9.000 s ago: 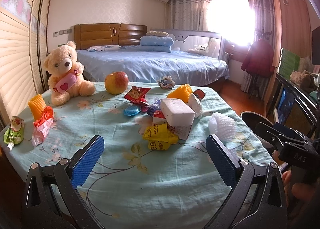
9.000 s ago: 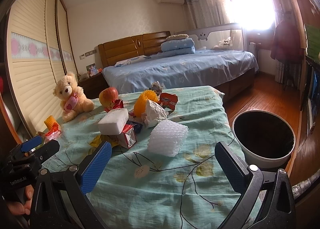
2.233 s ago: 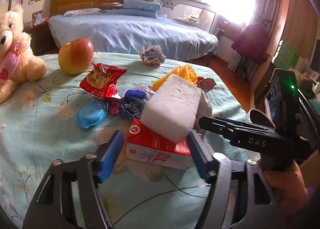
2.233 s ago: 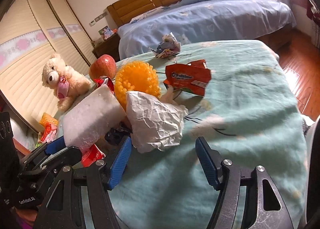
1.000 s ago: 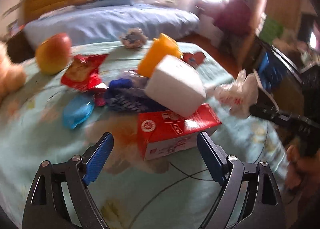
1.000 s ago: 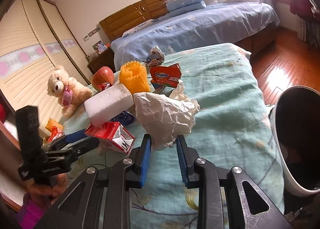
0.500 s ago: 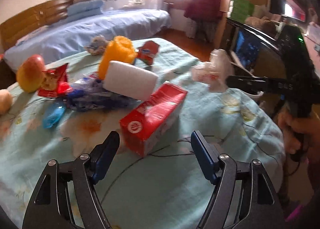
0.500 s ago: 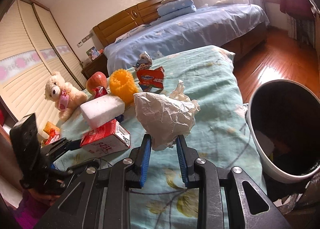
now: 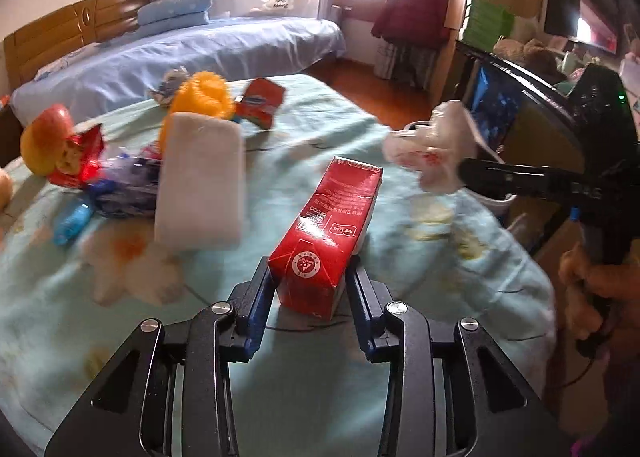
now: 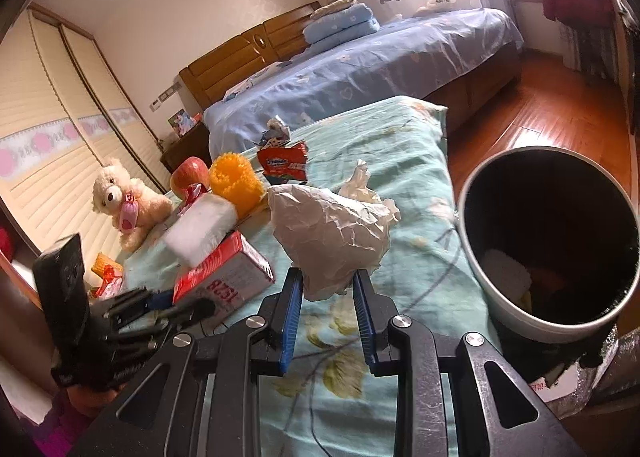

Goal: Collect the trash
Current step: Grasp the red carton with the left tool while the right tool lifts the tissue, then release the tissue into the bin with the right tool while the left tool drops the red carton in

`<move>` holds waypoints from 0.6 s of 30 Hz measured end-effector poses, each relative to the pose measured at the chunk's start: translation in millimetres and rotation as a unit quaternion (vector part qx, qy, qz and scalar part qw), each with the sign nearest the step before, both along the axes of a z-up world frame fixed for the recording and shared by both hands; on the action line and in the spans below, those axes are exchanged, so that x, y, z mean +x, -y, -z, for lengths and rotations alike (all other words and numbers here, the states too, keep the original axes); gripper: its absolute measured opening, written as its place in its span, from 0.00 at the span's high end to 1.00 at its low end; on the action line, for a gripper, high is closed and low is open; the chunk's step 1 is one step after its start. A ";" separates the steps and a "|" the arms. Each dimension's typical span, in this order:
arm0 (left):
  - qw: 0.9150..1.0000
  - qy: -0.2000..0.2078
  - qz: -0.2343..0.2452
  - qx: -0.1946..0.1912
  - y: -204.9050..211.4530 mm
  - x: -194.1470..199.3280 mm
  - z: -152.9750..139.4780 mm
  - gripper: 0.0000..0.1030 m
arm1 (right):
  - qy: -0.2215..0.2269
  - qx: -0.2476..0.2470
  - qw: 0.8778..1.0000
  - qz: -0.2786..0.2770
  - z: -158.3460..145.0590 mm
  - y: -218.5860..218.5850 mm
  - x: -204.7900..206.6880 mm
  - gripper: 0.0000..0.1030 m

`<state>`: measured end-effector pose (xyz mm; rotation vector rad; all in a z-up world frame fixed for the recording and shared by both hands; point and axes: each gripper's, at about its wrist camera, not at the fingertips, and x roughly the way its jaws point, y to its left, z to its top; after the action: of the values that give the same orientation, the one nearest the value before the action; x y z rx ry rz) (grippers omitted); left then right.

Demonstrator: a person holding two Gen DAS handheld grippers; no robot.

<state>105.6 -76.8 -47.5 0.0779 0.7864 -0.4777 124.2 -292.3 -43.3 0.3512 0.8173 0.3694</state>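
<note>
Left claw (image 9: 310,289), just closed in, pinching the near end of the red carton (image 9: 332,233), far end pointing out over bare cloth of the counter (image 10: 404,145). Right claw (image 10: 326,291) gripping the crumpled paper wad (image 10: 332,233), hanging near the counter's right edge. Just beyond that edge, standing on the floor, the open trash bin (image 10: 472,257), rim unobstructed. Farther left, crowding the counter: white foam block (image 9: 200,181), orange spiky ball (image 10: 236,181), apple (image 10: 190,173), teddy bear (image 10: 128,201).
</note>
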 end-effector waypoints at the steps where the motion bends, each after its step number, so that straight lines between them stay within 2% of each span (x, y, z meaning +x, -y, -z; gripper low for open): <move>1: 1.000 0.001 -0.003 0.000 3.7 -2.0 0.1 0.67 | 0.000 0.002 1.000 0.002 0.2 2.2 -0.7 0.75; 9: 1.000 0.000 -0.025 -0.018 32.7 -1.3 -5.2 0.67 | -0.002 0.008 1.000 0.025 5.2 33.4 -11.8 0.75; 18: 1.000 0.005 -0.006 -0.013 77.8 1.7 -9.6 0.67 | -0.001 0.008 0.998 0.062 8.2 72.1 -21.9 0.75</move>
<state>107.4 -154.6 -37.9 0.0507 0.7695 -0.4760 102.4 -364.4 -51.5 0.4147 0.7901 0.2601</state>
